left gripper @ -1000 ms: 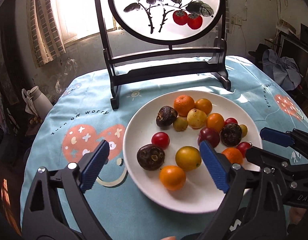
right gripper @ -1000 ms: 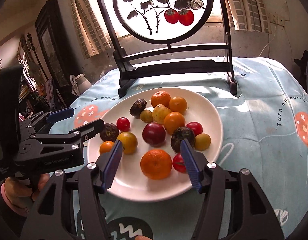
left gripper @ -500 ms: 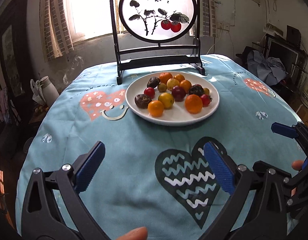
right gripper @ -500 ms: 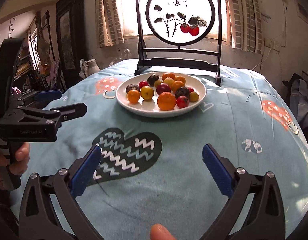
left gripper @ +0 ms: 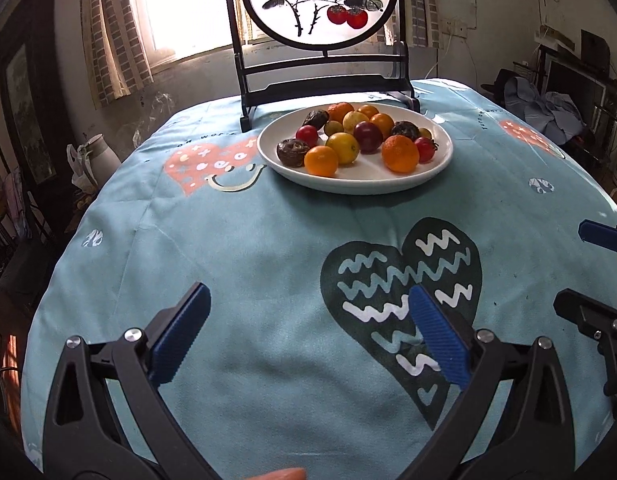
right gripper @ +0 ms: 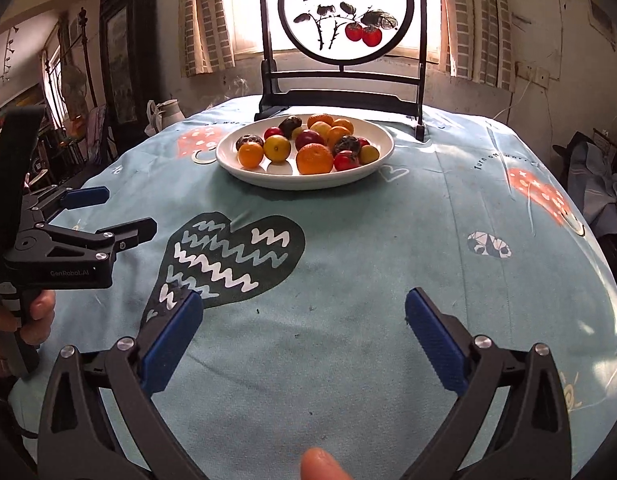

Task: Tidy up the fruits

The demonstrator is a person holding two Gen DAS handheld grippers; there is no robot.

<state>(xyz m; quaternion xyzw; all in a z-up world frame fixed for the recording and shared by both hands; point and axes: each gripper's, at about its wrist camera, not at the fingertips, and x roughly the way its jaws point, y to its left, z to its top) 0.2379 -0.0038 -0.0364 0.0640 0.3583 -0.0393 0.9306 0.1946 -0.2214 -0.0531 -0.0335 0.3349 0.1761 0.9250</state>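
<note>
While both grippers gape empty, fruits (left gripper: 350,140) fill plate (left gripper: 364,182).

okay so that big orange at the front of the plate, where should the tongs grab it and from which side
Judging by its pose, grip the big orange across its widest middle, coming from above and the near side. A red tomato sits close on its right and the plate rim is low in front, so only its top and front look free.
</note>
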